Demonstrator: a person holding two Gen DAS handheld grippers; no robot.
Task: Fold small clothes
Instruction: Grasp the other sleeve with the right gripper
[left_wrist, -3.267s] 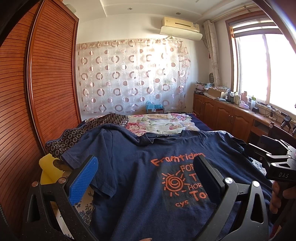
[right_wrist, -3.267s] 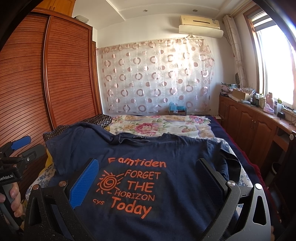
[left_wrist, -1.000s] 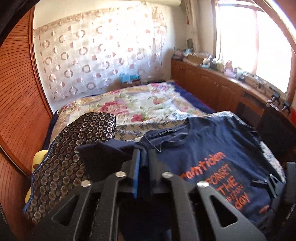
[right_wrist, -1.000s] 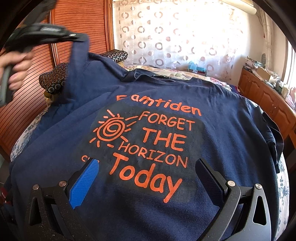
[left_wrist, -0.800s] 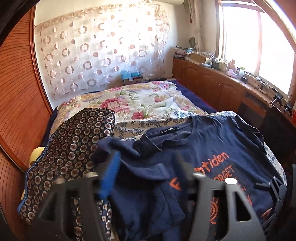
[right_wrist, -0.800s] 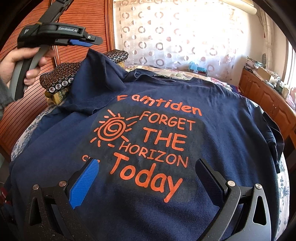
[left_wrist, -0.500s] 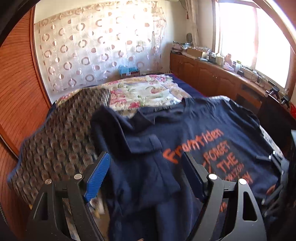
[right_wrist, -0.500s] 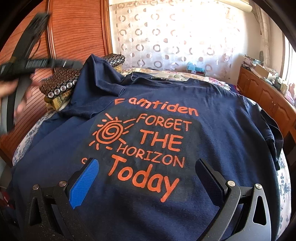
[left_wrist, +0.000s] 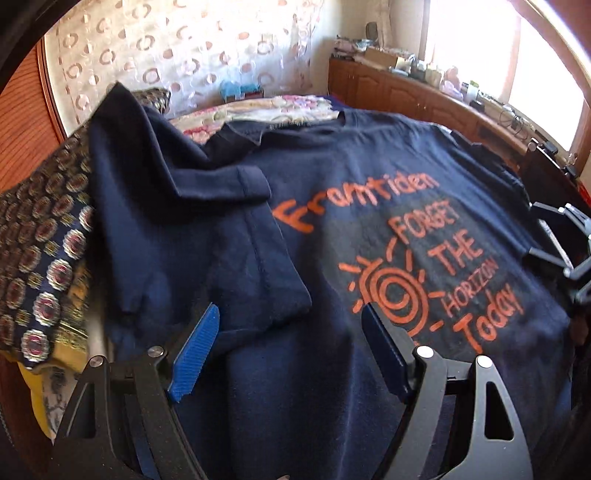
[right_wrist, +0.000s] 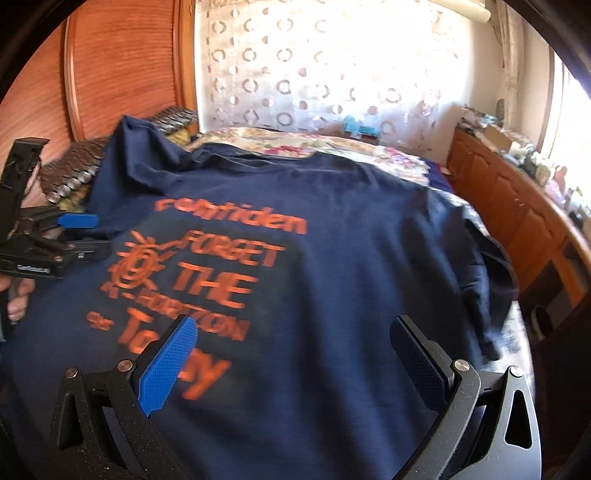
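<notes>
Navy T-shirt (left_wrist: 332, 206) spread print-up on the bed (left_wrist: 258, 107), left sleeve (left_wrist: 207, 236) folded inward. Left gripper (left_wrist: 288, 354) and right gripper (right_wrist: 295, 354) both near the hem, fingers spread, empty. Likely next: pinch right sleeve (right_wrist: 487, 266), fold inward to match.

Glowing with daylight through a sheer white curtain patterned with rings (right_wrist: 314, 74); flanking it, a reddish slatted wooden wardrobe (right_wrist: 122, 70) and low brown wooden cabinets (right_wrist: 517, 218); spreading beneath, a floral bedspread (right_wrist: 332, 146).
</notes>
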